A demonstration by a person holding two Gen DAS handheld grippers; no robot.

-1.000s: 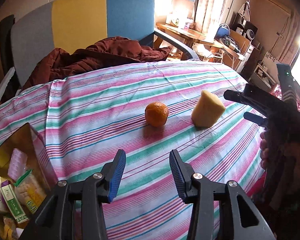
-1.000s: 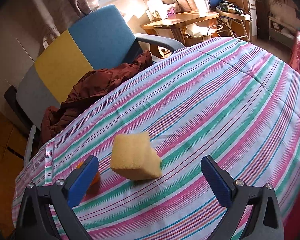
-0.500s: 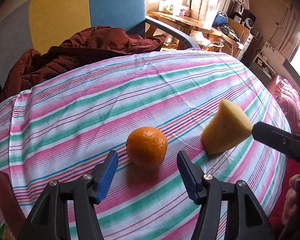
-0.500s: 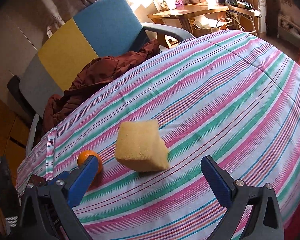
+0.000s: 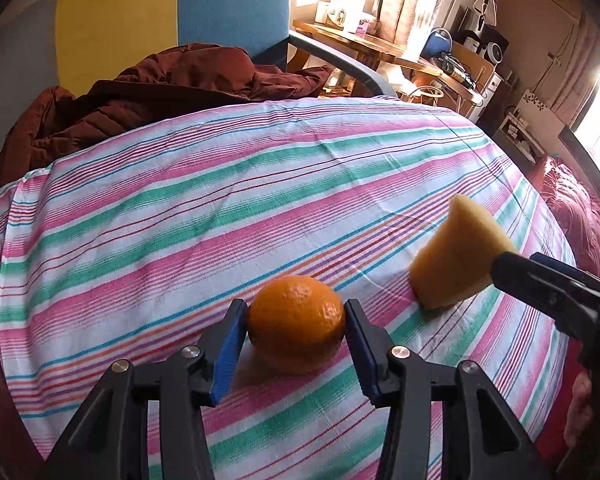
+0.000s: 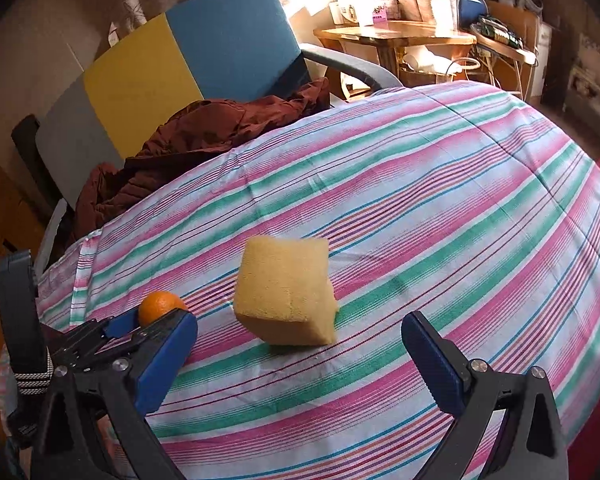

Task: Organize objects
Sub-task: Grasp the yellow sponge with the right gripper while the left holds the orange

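Note:
An orange sits on the striped tablecloth. My left gripper is closed around it, both blue pads touching its sides. It also shows small in the right wrist view, between the left gripper's fingers. A yellow sponge block stands on the cloth to the right of the orange; it also shows in the left wrist view. My right gripper is open wide just in front of the sponge, not touching it.
A blue, yellow and grey chair with a dark red jacket stands behind the table. A wooden desk with clutter is at the back right. A red bedspread lies to the right.
My left gripper has moved forward to the orange and shut on it. My right gripper has come closer to the sponge, still open.

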